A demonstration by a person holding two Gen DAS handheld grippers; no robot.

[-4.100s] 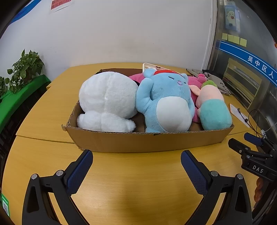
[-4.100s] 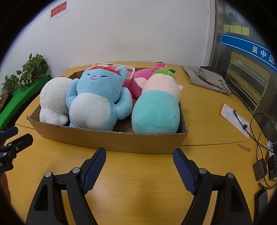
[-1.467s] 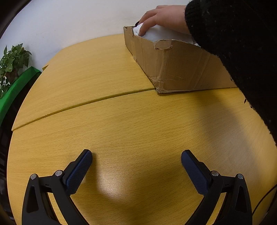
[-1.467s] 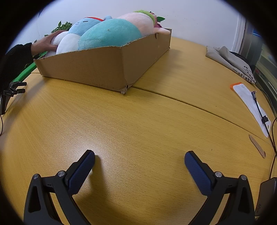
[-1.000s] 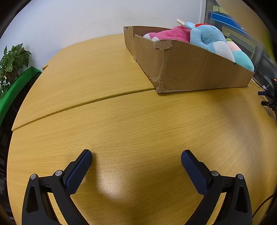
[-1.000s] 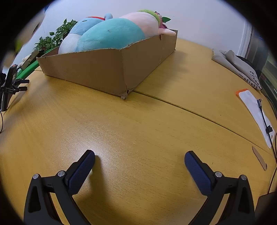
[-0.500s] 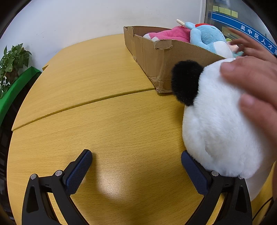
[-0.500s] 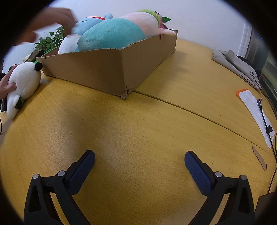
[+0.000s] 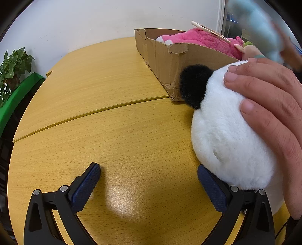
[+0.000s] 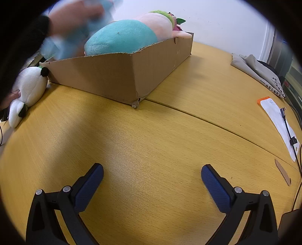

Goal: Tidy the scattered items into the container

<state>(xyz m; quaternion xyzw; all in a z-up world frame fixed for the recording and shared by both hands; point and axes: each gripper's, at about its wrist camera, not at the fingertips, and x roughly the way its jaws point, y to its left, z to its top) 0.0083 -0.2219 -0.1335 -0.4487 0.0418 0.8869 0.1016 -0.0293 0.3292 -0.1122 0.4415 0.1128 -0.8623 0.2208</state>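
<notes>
Panda plush (image 9: 230,132) | on tabletop (image 9: 105,105), touching left tongs' (image 9: 149,181) right finger | nearer left | both tongs, right tongs (image 10: 152,179) included, wide open, empty

Count: 2 hand-held grippers, the left hand-held gripper (image 9: 149,181) and the right hand-held gripper (image 10: 152,179), each w/ 2 blue-padded fingers set wide apart. 1 cardboard box (image 10: 113,75) ahead of both. Plush toys: 1 white-and-black panda (image 9: 226,132) outside the box, up against the left one's right finger; 1 pink plush (image 9: 198,38) and 1 teal-and-pink plush (image 10: 128,35) inside; 1 blurred light-blue plush (image 10: 79,32) lifted above it. 2 bare hands: 1 hand (image 9: 271,105) on the panda, 1 more hand (image 10: 75,15) on the blue plush. 1 potted plant (image 9: 13,66) far left.
</notes>
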